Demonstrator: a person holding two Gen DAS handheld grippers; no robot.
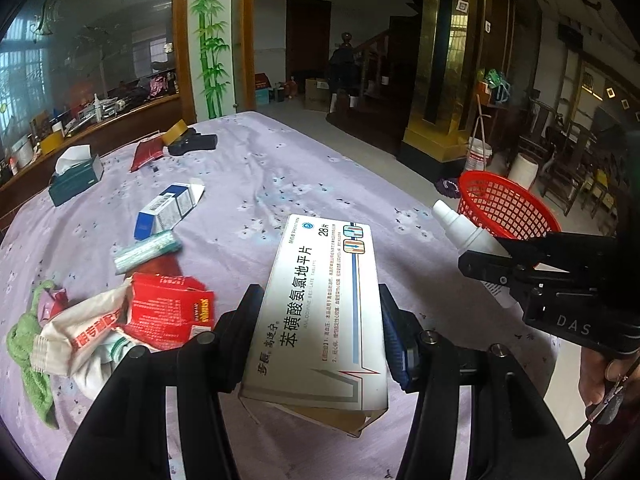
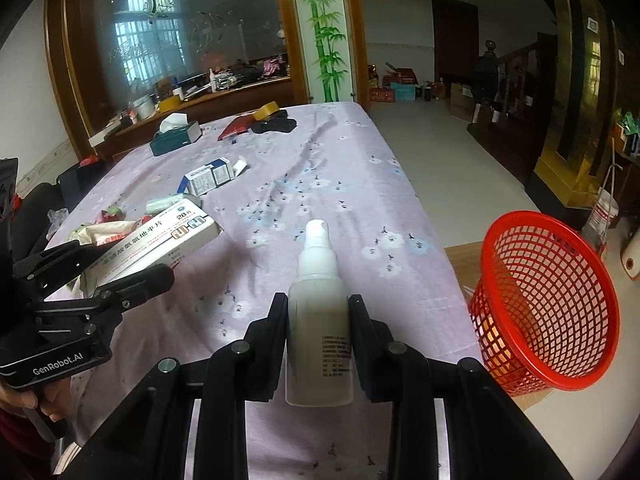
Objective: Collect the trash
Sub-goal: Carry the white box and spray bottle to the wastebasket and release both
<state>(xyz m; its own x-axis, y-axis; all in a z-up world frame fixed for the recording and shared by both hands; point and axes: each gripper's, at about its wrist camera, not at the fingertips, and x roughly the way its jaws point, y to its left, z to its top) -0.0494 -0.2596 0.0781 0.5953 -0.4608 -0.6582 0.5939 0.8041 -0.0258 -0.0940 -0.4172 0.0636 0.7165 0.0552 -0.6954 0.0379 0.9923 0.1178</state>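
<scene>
My left gripper (image 1: 319, 294) is shut on a white medicine box (image 1: 324, 248) with blue and red print, held above the purple floral tablecloth (image 1: 280, 176). My right gripper (image 2: 318, 300) is shut on a white spray bottle (image 2: 318, 272), nozzle pointing away from me. In the right wrist view the left gripper (image 2: 132, 260) and its medicine box (image 2: 160, 236) show at the left. In the left wrist view the right gripper (image 1: 486, 254) and bottle (image 1: 460, 226) show at the right. A red mesh basket (image 2: 548, 300) stands tilted off the table's right edge, red basket (image 1: 508, 204) just beyond the bottle.
On the cloth lie a blue-white carton (image 1: 168, 208), a pale green tube (image 1: 146, 250), a torn red carton with crumpled wrappers (image 1: 168, 312) and a green cloth (image 1: 24, 344). Farther back are a tissue box (image 1: 76, 176), a tape roll (image 1: 176, 132) and a red pouch (image 1: 146, 154).
</scene>
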